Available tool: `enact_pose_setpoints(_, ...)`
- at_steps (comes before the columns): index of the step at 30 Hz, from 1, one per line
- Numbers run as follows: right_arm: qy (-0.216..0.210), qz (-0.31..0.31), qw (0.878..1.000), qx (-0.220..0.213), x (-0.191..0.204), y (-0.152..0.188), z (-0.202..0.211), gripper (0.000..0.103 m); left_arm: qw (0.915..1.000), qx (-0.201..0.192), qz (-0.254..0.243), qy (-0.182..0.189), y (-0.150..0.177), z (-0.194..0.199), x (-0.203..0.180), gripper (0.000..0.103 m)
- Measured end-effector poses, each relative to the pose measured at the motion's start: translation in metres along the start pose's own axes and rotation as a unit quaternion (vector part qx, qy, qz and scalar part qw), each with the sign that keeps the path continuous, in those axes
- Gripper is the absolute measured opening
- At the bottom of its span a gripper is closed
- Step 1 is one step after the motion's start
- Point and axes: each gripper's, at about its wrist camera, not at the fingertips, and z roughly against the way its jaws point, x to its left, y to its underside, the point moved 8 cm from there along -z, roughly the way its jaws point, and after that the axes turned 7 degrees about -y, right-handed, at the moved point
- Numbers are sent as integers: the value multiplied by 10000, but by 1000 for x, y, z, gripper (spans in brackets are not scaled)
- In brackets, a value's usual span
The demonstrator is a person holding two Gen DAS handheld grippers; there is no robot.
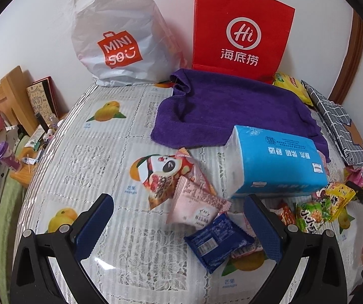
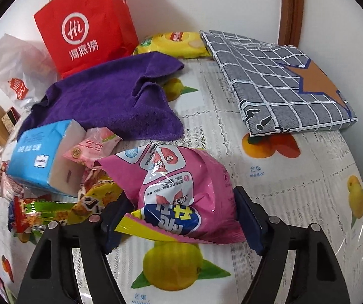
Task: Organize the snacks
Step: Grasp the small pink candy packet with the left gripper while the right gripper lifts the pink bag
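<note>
We hold the right gripper [image 2: 181, 217] with its two fingers pinching a pink snack bag [image 2: 181, 190] from both sides, just above the fruit-print tablecloth [image 2: 295, 190]. We hold the left gripper [image 1: 178, 223] spread wide, nothing between its fingers, above a dark blue snack packet [image 1: 216, 243] and a pale pink packet [image 1: 196, 205]. A red-and-white packet [image 1: 163, 174] lies just beyond these. A blue tissue pack [image 1: 280, 162] rests partly on a purple towel [image 1: 232, 106]. A green packet [image 1: 310, 215] and a yellow packet [image 1: 338, 195] lie beside the tissue pack. A red paper bag [image 1: 239, 33] and a white plastic bag [image 1: 120, 38] stand against the wall.
</note>
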Motion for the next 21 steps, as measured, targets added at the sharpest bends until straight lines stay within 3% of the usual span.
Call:
enact_pose_setpoints(11,81,-24,9992,-394,6,1,40,76,9993,324,62,148,30,-12,1,103)
enact_pose_setpoints(21,18,64,9990,-447,14,4,45,76,9989,374,265,66,13,-35,9,101)
